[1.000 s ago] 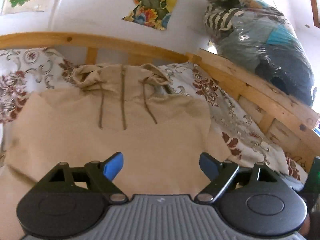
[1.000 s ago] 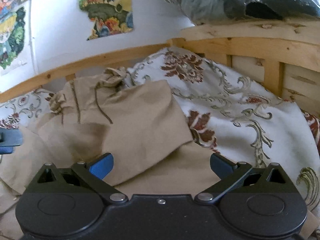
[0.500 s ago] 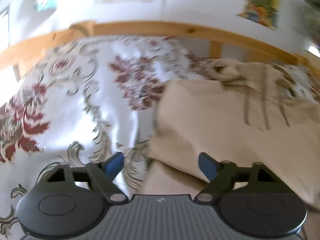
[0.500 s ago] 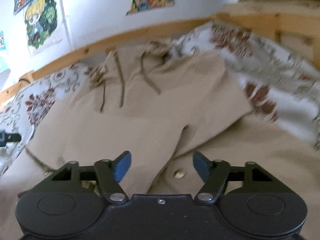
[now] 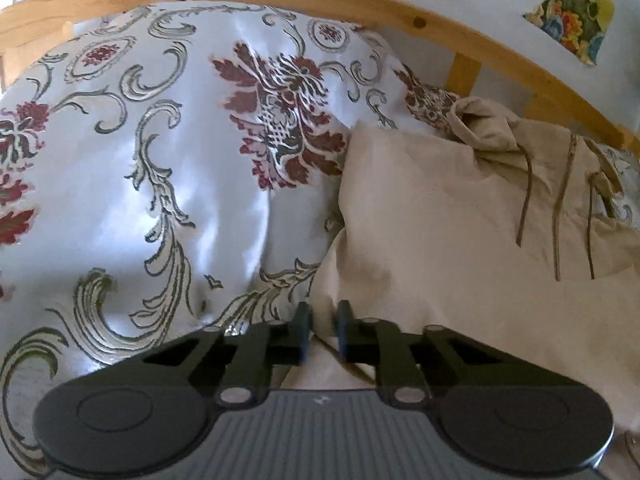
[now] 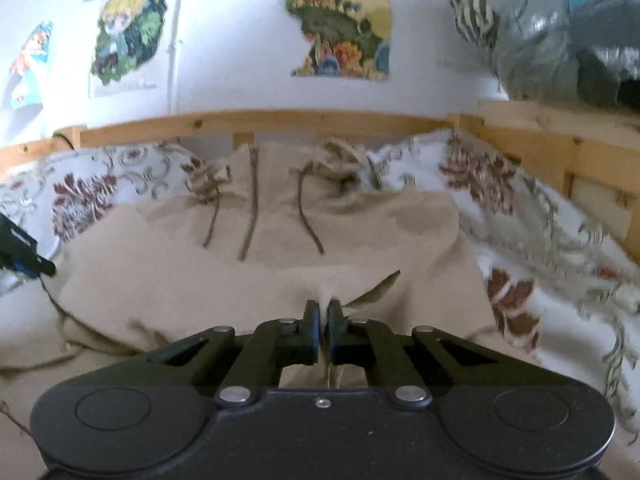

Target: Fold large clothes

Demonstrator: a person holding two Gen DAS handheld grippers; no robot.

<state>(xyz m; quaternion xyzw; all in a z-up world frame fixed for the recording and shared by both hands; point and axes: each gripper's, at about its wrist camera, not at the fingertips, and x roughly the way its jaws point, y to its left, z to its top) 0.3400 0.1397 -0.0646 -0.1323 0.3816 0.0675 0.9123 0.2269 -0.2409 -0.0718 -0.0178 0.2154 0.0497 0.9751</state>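
The hoodie fills the middle of the right wrist view, spread flat on the bedspread, hood and three dark drawstrings bunched toward the top centre against the wooden rail. In the left wrist view it takes up the right half, its left edge running down to the bottom centre.

The right gripper, at bottom centre of its view, has its jaws pressed together on a small ridge of tan cloth drawn up between them. The left gripper, at bottom centre of its view, is closing its jaws on the garment's left edge, where the cloth meets the bedspread; a narrow strip of fabric sits in the gap, and the pads look to be nipping it.

The cloth is a matte, fairly thick tan knit, soft and limp: it should drape and sag from any pinch, with no stiffness to carry a fold by itself. It looks light for its size but bulky at the hood. Edges and seams likely give the firmest hold; a pinch mid-panel may gather only the top layer. The cords may trail loose and snag.

The bedspread is glossy white with grey scrolls and red flowers, probably slick, so the garment may slide on it when pulled.
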